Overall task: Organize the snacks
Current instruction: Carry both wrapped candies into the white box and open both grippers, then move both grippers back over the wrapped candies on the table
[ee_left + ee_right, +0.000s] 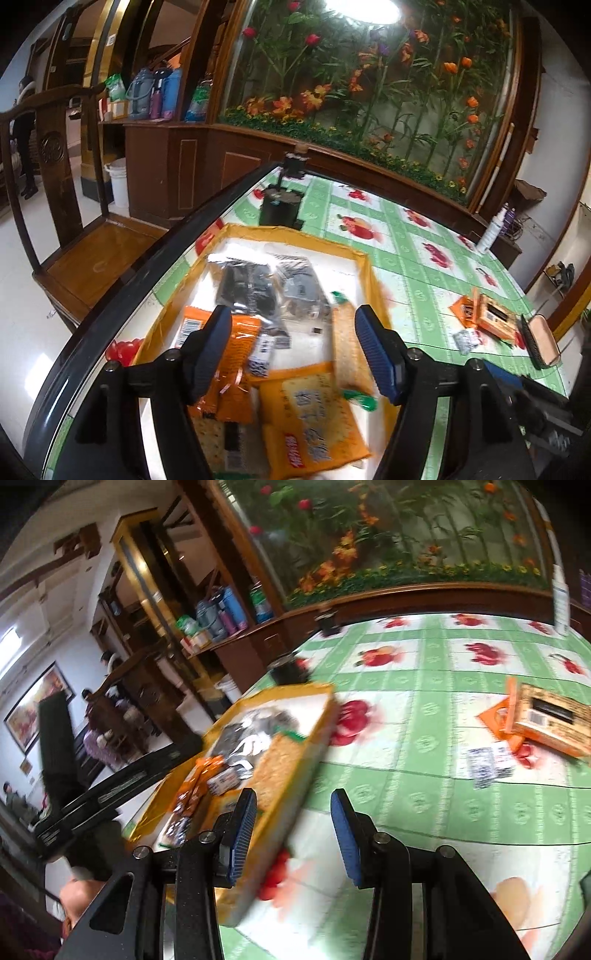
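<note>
Snacks (314, 417), light crinkly packets likely slippery and best pinched at a flat edge, lie heaped in the yellow-rimmed tray (364, 258) on the table (417, 273); left claw (291, 350) gapes empty above them, right claw (293, 836) open beside the tray; three more packets (546, 716) lie well apart

Brightly lit from a glaring overhead lamp (362, 9). Heavy fisheye bending, black corners. Motion blur smearing the near snack packets (314, 417) and yellow tray (317, 716); far background sharper.
</note>
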`<state>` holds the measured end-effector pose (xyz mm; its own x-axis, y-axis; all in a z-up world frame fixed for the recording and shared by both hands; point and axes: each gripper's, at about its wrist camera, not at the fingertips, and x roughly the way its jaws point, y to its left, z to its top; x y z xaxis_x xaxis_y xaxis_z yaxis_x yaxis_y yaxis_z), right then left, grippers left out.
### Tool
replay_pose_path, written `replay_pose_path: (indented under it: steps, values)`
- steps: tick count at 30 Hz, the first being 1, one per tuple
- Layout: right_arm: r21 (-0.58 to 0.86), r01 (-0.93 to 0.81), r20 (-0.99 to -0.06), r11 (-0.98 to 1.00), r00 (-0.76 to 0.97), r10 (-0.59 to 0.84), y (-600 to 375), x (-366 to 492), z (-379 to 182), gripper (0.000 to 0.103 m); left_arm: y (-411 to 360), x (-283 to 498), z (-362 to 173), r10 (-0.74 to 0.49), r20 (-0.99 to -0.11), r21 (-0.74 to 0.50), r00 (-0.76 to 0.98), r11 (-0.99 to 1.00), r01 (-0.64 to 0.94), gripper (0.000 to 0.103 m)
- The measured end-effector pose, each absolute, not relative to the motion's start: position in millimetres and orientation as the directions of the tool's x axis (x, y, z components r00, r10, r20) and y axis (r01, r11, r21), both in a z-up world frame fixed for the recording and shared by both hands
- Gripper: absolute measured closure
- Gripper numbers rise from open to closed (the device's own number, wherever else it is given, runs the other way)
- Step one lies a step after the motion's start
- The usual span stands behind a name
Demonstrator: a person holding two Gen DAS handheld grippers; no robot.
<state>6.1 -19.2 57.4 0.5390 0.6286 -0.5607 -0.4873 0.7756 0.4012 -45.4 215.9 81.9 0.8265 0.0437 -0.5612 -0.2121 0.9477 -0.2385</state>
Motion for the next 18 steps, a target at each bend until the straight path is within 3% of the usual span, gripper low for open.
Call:
replay_pose_path:
  steps: [8,18]
  values:
    - [0.426,-0.356,-0.549,0.832,0.628,0.551,-83,24,64,0.058,175,-51,105,-0.03,-0.543,-0.222,0.839,0.969,-0.109,0.029]
    - [0.51,-0.124,-0.588,0.851,0.672,0.45,-179,46,51,0.058,94,-23,94,-0.211,-0.626,-0.237,0.751,0.969,0.075,0.029]
